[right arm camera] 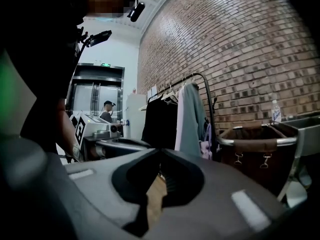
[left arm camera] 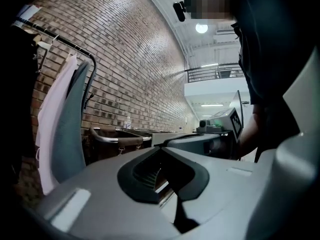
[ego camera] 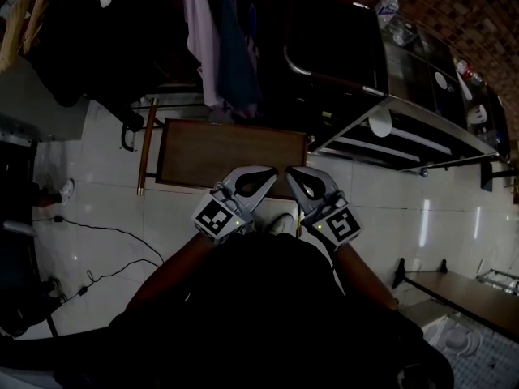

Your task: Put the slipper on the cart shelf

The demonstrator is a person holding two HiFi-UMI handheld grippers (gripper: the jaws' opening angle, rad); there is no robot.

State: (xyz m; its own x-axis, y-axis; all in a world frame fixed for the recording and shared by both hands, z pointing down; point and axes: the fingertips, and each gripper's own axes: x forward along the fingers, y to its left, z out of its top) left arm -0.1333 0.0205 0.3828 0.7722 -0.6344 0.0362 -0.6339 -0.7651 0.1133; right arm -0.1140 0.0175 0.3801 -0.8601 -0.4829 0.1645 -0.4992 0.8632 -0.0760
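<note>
Grey plastic jaws on the left gripper (left arm camera: 161,149) are pressed together at their tips with nothing between them. Only the dark ribbed lining of the hollow behind the tips shows. The right gripper (right arm camera: 160,153) is the same, its jaws closed on nothing. Both are held side by side close to the person's body, tips nearly touching, each with its black-and-white marker cube toward the wrist.

Just below them a small pale shape (ego camera: 281,224) lies on the floor at the near edge of a brown wooden board (ego camera: 231,152). I cannot tell whether it is the slipper or the person's own shoe. No other clear slipper shows.

A slipper will probably be light, soft and floppy, with a sole that bends. A pinch on the upper's edge or the heel rim should hold better than one on the flat sole, which may slide out of smooth pads.

Glossy white tiles (ego camera: 97,177) cover the floor, crossed by a thin black cable (ego camera: 105,233). To the right stands the metal cart (ego camera: 422,116), with slatted shelves (ego camera: 381,148) of bright rails. Behind are a dark fabric hamper (right arm camera: 255,151) with a chrome rim, hanging clothes (ego camera: 219,39) and a rough brick wall (right arm camera: 240,44).
</note>
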